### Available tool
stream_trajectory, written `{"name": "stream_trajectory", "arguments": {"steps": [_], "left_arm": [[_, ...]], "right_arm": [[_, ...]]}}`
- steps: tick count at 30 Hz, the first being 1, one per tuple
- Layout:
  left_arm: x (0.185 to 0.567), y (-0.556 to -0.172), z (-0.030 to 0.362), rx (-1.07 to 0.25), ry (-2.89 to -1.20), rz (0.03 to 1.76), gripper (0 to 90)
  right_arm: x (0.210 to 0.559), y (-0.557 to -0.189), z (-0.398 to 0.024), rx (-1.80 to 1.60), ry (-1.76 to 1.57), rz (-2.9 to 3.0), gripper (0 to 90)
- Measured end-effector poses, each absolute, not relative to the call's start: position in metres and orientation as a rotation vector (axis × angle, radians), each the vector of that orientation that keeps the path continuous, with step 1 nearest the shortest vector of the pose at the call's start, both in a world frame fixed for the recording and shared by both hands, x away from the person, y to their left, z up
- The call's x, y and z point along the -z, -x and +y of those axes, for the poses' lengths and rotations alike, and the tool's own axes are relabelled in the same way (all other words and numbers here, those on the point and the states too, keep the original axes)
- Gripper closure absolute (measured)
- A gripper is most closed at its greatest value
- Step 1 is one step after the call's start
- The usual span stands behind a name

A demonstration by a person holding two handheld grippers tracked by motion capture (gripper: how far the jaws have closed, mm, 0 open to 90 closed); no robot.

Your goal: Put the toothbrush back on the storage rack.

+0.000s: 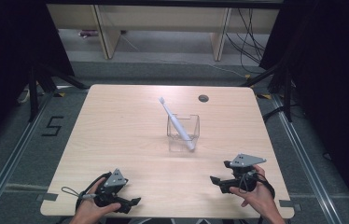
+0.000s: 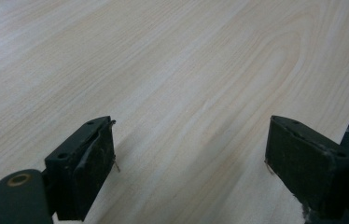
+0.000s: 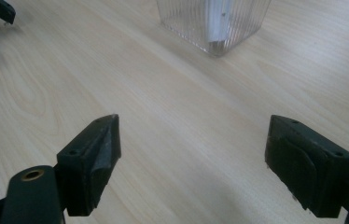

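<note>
High view: the toothbrush (image 1: 176, 123) stands in the clear cup (image 1: 183, 134) mid-surface (image 1: 116, 135), long axis tilted, head pointing up and far-left. Left claw (image 1: 135, 201) and right claw (image 1: 214, 181) gape empty.

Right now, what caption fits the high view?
Toothbrush leaning in a clear cup on a table, both hand-held grippers open.

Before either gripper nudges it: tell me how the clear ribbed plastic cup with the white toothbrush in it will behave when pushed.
The clear ribbed plastic cup looks thin-walled, so probably light and apt to slide on the smooth wooden table. The white toothbrush leans far over its rim, so a push may tip it.
</note>
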State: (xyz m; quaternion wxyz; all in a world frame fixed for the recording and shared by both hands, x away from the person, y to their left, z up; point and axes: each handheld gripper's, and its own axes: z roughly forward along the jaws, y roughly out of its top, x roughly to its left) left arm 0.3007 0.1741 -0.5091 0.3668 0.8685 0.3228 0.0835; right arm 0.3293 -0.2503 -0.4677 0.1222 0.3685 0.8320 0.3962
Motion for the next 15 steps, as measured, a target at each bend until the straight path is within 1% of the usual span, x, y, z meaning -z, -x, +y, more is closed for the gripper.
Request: {"name": "stream_trajectory", "arguments": {"steps": [1, 2, 3, 5, 9, 11, 15], "left_arm": [[0.509, -0.301, 0.174, -0.214, -2.232, 0.829, 15.0], [0.509, -0.301, 0.174, -0.213, -2.234, 0.829, 15.0], [0.509, -0.301, 0.174, -0.214, -2.234, 0.828, 15.0], [0.509, -0.301, 0.174, -0.215, -2.236, 0.826, 15.0], [0.509, -0.301, 0.174, -0.216, -2.231, 0.831, 15.0], [0.509, -0.300, 0.174, -0.212, -2.228, 0.830, 15.0], [0.509, -0.300, 0.174, -0.217, -2.232, 0.830, 15.0]], "right_arm": [[0.469, -0.331, -0.252, -1.153, -1.035, 2.448, 18.9], [0.469, -0.328, -0.251, -1.133, -1.069, 2.449, 18.9], [0.470, -0.328, -0.252, -1.124, -1.031, 2.457, 18.9], [0.471, -0.324, -0.251, -1.118, -1.064, 2.460, 18.9], [0.475, -0.323, -0.254, -1.114, -1.009, 2.454, 18.6], [0.476, -0.320, -0.254, -1.110, -1.047, 2.462, 18.6], [0.478, -0.319, -0.256, -1.104, -1.020, 2.464, 18.9]]}}
